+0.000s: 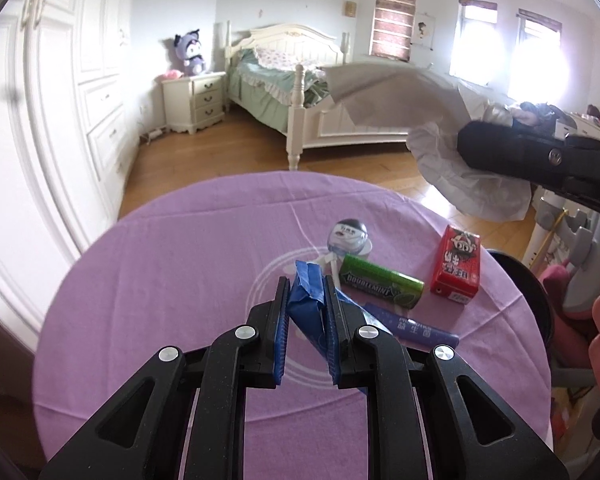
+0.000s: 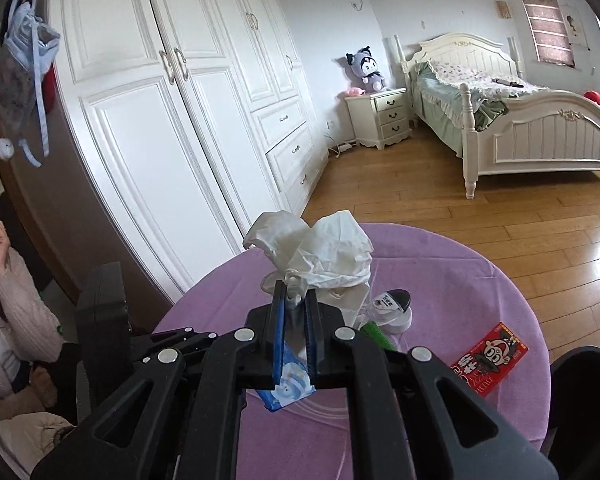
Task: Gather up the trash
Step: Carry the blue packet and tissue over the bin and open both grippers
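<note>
Tissue [image 2: 320, 248] clamped in right hand-held gripper [image 2: 294, 308]; left hand-held gripper [image 1: 306, 300] pinches blue packet [image 1: 306, 300]; gum tin [image 1: 380, 286] beside.

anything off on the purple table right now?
Nothing spilled or broken. Green Doublemint pack, red box and purple tube lie scattered at odd angles on the purple table, uncollected.

Your left gripper [image 1: 306, 300] and right gripper [image 2: 294, 308] are showing black linkage arms, silver rivets, blue ribbed pads.
</note>
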`<control>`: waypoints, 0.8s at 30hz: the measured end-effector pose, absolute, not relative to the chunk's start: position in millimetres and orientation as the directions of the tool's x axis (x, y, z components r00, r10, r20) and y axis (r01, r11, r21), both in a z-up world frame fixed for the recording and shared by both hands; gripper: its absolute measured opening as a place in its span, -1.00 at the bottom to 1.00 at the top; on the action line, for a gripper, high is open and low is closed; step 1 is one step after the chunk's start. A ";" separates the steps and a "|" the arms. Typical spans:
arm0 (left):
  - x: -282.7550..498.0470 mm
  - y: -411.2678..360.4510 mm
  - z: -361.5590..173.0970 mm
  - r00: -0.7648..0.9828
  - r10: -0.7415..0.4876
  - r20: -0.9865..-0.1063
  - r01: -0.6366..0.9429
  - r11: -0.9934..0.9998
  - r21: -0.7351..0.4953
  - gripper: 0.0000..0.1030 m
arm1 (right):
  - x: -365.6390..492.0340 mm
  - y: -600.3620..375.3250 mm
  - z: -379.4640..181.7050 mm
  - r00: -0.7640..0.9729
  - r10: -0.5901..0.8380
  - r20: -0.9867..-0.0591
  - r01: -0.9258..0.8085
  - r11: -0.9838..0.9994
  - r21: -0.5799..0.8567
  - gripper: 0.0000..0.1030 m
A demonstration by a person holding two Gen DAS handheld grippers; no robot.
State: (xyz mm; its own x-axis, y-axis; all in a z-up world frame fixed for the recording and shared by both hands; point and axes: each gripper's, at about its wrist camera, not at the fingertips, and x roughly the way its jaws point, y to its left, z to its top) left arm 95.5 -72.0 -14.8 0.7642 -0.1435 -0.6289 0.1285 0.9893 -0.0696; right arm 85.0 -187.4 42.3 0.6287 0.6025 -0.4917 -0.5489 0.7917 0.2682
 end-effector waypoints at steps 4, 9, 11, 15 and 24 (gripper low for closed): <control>93.6 -79.6 -1.4 0.779 -0.144 -0.610 0.143 0.988 -0.051 -0.67 | 89.9 -217.5 37.2 0.662 0.577 -0.479 -0.494 0.816 0.300 -0.82; 101.5 -103.3 8.4 0.782 -0.189 -0.595 0.195 0.979 -0.054 -0.67 | 97.4 -267.0 21.5 0.705 0.527 -0.475 -0.402 0.848 0.345 -0.82; 110.0 -118.1 9.2 0.770 -0.237 -0.593 0.230 0.969 -0.089 -0.67 | 100.7 -287.8 13.5 0.719 0.501 -0.482 -0.361 0.861 0.358 -0.82; 129.7 -154.3 6.7 0.735 -0.351 -0.581 0.316 0.934 -0.164 -0.67 | 107.3 -330.7 -7.4 0.753 0.428 -0.501 -0.259 0.891 0.372 -0.82; 166.8 -244.7 -26.0 0.606 -0.547 -0.578 0.467 0.832 -0.298 -0.67 | 116.6 -423.4 -67.0 0.779 0.282 -0.560 -0.005 0.896 0.444 -0.82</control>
